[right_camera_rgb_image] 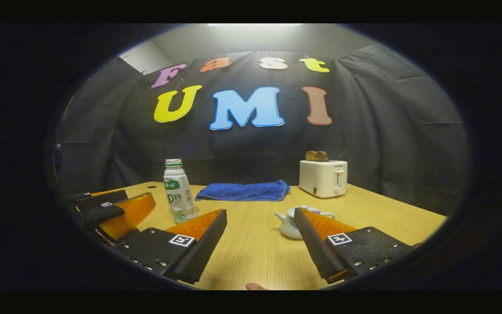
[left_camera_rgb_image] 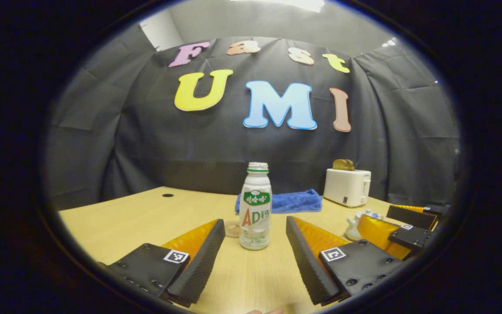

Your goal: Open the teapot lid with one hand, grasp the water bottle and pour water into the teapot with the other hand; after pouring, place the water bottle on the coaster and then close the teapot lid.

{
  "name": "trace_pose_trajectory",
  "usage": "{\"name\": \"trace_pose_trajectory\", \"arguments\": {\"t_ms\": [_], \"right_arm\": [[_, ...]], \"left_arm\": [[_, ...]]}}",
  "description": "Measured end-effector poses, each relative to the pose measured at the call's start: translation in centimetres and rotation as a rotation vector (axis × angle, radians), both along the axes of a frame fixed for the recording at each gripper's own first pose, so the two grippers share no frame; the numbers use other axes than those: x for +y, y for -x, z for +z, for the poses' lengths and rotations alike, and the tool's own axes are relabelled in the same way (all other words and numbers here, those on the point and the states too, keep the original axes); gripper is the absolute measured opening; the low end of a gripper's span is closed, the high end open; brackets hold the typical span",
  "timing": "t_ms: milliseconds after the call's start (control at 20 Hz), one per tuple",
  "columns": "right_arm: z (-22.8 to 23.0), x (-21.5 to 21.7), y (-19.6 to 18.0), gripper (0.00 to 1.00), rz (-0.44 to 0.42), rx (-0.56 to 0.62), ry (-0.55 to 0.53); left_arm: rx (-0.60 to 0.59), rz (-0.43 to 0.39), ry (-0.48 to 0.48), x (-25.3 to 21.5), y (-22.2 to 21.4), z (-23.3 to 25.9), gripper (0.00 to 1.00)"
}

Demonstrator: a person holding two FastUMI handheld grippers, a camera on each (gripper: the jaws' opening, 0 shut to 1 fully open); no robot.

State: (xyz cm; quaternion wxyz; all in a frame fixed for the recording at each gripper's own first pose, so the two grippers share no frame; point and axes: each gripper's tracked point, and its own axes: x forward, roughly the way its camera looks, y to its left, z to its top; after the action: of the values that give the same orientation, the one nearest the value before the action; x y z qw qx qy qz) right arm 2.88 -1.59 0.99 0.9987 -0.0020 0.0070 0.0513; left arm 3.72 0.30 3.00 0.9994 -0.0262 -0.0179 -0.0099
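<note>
Two grippers hover low over the wooden table [left_camera_rgb_image: 146,213], both with jaws spread wide and nothing between them. The left gripper [left_camera_rgb_image: 255,255] faces the water bottle [left_camera_rgb_image: 255,207] head-on, so the bottle stands upright in the gap ahead of its fingers, not yet touched; this looks like the line-up for a side grasp on the bottle's body. Just behind the bottle's foot a small round coaster [left_camera_rgb_image: 232,228] peeks out, close enough to serve as the set-down spot after pouring.

From the right gripper view, the right gripper [right_camera_rgb_image: 260,242] points toward the white teapot [right_camera_rgb_image: 286,226], which sits on the table just beyond its right finger, partly hidden by it. The lid seems to be on, though its knob is hard to make out. That placement suggests this hand is meant for the lid while the other takes the bottle.

Farther back, a blue towel [right_camera_rgb_image: 244,191] lies folded near the wall and a white toaster [right_camera_rgb_image: 323,177] with bread in its slots stands beside it, both well clear of the work.

Judging by this, the task is at its very start.
</note>
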Motion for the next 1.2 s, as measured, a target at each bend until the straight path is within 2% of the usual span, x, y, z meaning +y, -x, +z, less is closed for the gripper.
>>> {"name": "trace_pose_trajectory", "arguments": {"t_ms": [100, 300, 350, 500, 550, 600, 700, 750, 900, 950, 1000, 1100, 1150, 1200], "right_arm": [[0.3, -0.5, -1.0, 0.95, -0.008, 0.015, -0.006], [1.9, -1.9, -2.7, 0.95, -0.037, 0.006, -0.009], [2.3, -2.4, -3.0, 0.95, -0.048, -0.002, -0.007], [2.5, -3.6, -4.2, 0.95, -0.068, 0.003, -0.009], [2.6, -3.9, -4.5, 0.95, -0.076, 0.001, -0.005], [2.5, -4.3, -4.7, 0.95, -0.082, 0.0, 0.003], [2.2, -4.8, -5.4, 0.95, -0.091, 0.007, 0.019], [1.7, -4.8, -5.9, 0.95, -0.09, 0.025, 0.024], [0.6, -5.1, -7.3, 0.95, -0.088, 0.066, 0.012], [0.2, -5.0, -7.7, 0.95, -0.084, 0.082, 0.005], [-0.2, -5.1, -8.2, 0.95, -0.084, 0.097, 0.002], [-1.0, -5.1, -8.8, 0.95, -0.084, 0.128, -0.003], [-1.6, -5.2, -9.1, 0.89, -0.089, 0.147, -0.007], [-1.7, -5.3, -9.3, 0.88, -0.089, 0.152, -0.002]], "left_arm": [[-0.026, 0.003, -0.015, 0.2, -1.1, 1.6, 0.99], [-0.13, -0.082, -0.035, -1.8, -3.2, 6.3, 0.97], [-0.133, -0.069, -0.045, -1.7, -3.9, 7.8, 0.96], [-0.084, -0.152, 0.045, -3.8, -5.4, 9.6, 0.96], [-0.088, -0.139, 0.026, -3.5, -5.6, 9.5, 0.92], [-0.087, -0.115, -0.015, -3.1, -5.8, 8.8, 0.96], [-0.037, -0.107, -0.073, -3.5, -5.6, 5.5, 0.92], [-0.016, -0.118, -0.062, -3.8, -5.7, 4.0, 0.96], [0.01, -0.116, -0.021, -3.1, -5.9, 3.1, 0.96], [0.002, -0.104, -0.027, -2.5, -6.0, 3.3, 0.87], [-0.001, -0.094, -0.034, -2.0, -6.2, 3.4, 0.92], [0.008, -0.094, -0.035, -1.7, -6.7, 3.2, 0.93], [0.021, -0.097, -0.033, -1.8, -7.0, 2.6, 0.93], [0.027, -0.102, -0.031, -1.8, -6.9, 2.3, 0.89]]}}
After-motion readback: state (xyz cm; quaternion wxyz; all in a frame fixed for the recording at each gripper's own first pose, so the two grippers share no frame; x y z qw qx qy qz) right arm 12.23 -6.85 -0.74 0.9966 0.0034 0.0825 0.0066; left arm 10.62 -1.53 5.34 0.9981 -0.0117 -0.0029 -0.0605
